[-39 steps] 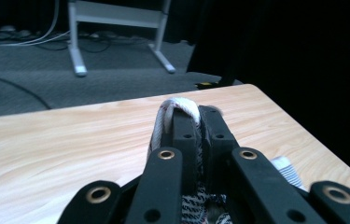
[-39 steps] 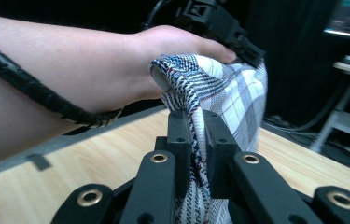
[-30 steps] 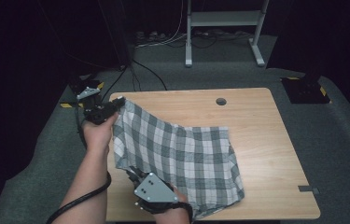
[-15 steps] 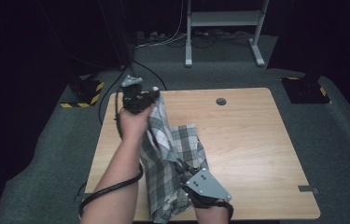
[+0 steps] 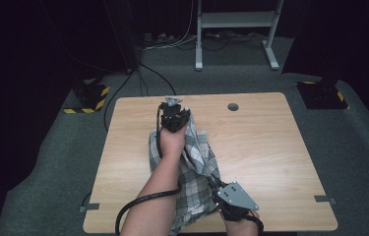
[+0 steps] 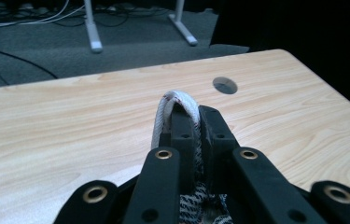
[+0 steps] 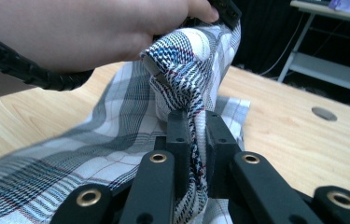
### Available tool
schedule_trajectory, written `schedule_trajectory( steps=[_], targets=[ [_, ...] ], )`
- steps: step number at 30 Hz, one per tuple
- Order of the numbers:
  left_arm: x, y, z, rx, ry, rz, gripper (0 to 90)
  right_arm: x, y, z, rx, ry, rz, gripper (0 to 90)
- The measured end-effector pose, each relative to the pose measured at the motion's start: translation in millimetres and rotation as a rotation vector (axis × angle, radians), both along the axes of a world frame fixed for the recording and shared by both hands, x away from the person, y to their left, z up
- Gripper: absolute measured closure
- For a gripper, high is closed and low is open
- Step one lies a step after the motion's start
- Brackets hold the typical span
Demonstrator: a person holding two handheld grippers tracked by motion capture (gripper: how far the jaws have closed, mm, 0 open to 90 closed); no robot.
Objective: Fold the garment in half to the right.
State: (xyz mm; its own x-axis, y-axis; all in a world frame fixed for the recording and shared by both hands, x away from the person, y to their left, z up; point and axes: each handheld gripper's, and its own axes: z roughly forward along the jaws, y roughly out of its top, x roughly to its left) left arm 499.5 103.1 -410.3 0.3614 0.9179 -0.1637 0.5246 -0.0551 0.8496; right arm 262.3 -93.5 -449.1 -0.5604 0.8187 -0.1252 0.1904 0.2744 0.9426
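Your left gripper (image 5: 174, 117) is clamping a folded edge of the plaid cloth (image 5: 199, 162), with its jaws pressed together on a rolled white hem that is poking up between them in the left gripper view (image 6: 177, 100). Seen from above, that gripper is sitting near the 12 o'clock edge of the desk (image 5: 270, 147), and your left hand (image 5: 171, 142) is wrapping around it from the 6 o'clock side.

Your right gripper (image 5: 221, 194) is pinching another part of the same cloth, at about 5 o'clock from the left one, close to the near edge of the desk. In the right gripper view the jaws are squeezing a bunched strip of plaid fabric (image 7: 193, 135), and the cloth is rising from there toward your left hand (image 7: 102, 32) at 11 o'clock.

The cloth is hanging gathered between the two grippers as a narrow band, running from 12 o'clock down to 6 o'clock across the middle of the desk, with its lower part lying on the wood. A round cable hole (image 5: 232, 106) is showing at 2 o'clock from the left gripper, well apart from the cloth.
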Motion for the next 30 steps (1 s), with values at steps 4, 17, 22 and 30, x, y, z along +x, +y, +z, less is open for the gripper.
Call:
schedule_trajectory(
  steps=[4, 17, 22, 30],
  targets=[
    [1.5, -3.4, -11.6, 0.009, 0.022, 0.005, 85.3, 1.5, -2.2, -10.0, -0.014, 0.021, -0.007, 82.8],
    [4.7, -13.0, -48.6, 0.045, 0.079, 0.017, 84.2, 4.7, -6.5, -46.2, -0.049, 0.097, -0.021, 82.6],
    [6.4, -16.7, -57.6, 0.051, 0.094, 0.011, 82.0, 4.3, -8.3, -54.0, -0.055, 0.11, -0.023, 82.5],
    [7.0, -18.9, -65.7, 0.053, 0.108, 0.008, 76.4, 4.5, -10.4, -61.6, -0.055, 0.13, -0.025, 82.4]
  ],
)
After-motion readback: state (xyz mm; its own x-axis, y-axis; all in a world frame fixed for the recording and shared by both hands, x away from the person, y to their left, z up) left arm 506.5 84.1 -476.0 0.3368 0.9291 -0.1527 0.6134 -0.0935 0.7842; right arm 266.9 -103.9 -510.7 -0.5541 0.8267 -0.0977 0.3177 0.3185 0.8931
